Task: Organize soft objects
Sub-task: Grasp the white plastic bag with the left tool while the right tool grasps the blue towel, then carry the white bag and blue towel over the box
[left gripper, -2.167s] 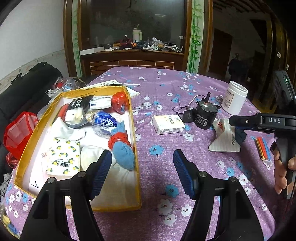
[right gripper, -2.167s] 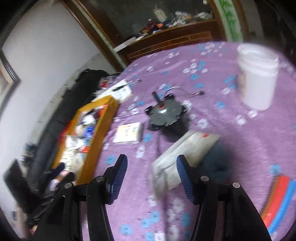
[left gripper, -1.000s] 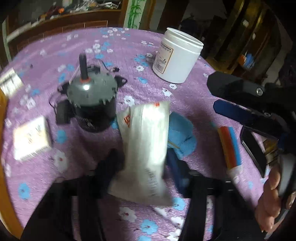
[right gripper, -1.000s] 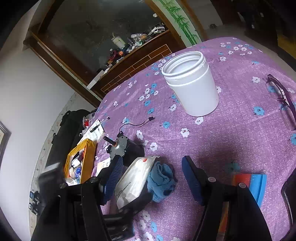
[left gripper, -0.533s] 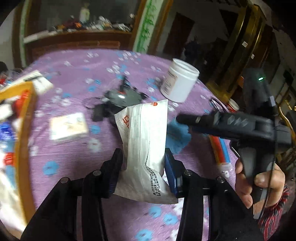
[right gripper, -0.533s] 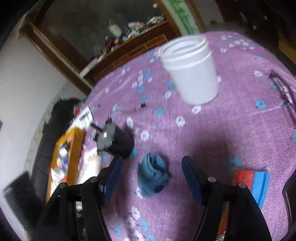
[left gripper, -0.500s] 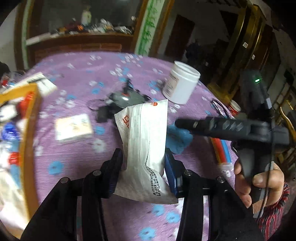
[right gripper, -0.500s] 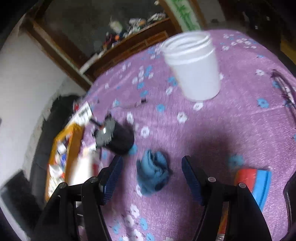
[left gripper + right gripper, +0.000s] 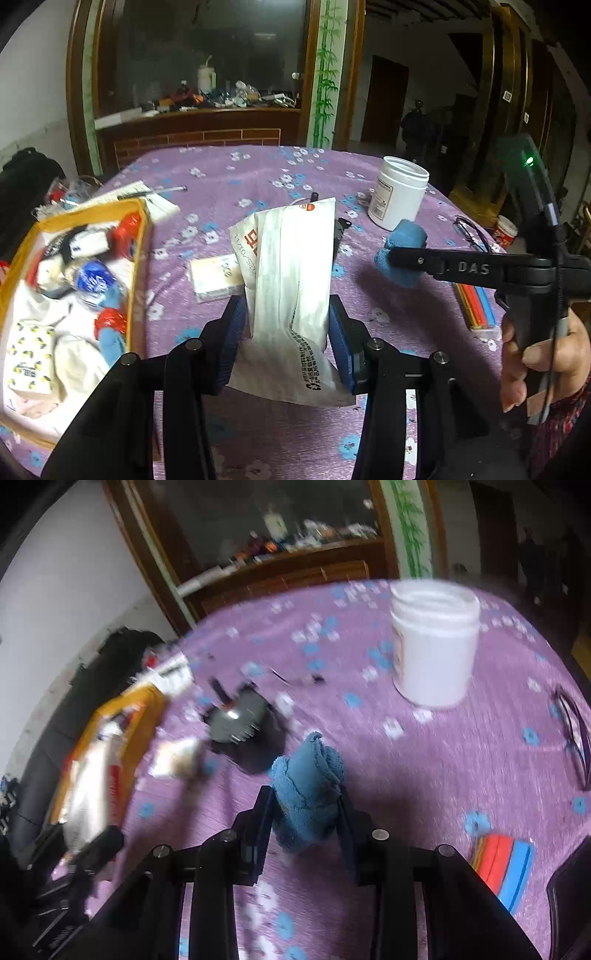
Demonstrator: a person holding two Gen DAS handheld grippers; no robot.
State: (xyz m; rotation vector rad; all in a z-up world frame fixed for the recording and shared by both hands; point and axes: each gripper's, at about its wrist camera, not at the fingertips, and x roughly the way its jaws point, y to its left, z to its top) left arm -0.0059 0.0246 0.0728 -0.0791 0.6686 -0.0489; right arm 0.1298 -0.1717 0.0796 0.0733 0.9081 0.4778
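Note:
My left gripper is shut on a white plastic pouch with red print and holds it above the purple flowered tablecloth. My right gripper is shut on a rolled blue cloth and holds it above the cloth; it also shows in the left wrist view. A yellow-rimmed box with several soft things stands at the left; in the right wrist view it is blurred.
A white jar stands at the back right. A black motor and a small white packet lie mid-table. Red and blue strips and glasses lie at the right.
My right gripper has closed on the blue cloth and lifted it off the table. My left gripper has swung left toward the box with the pouch.

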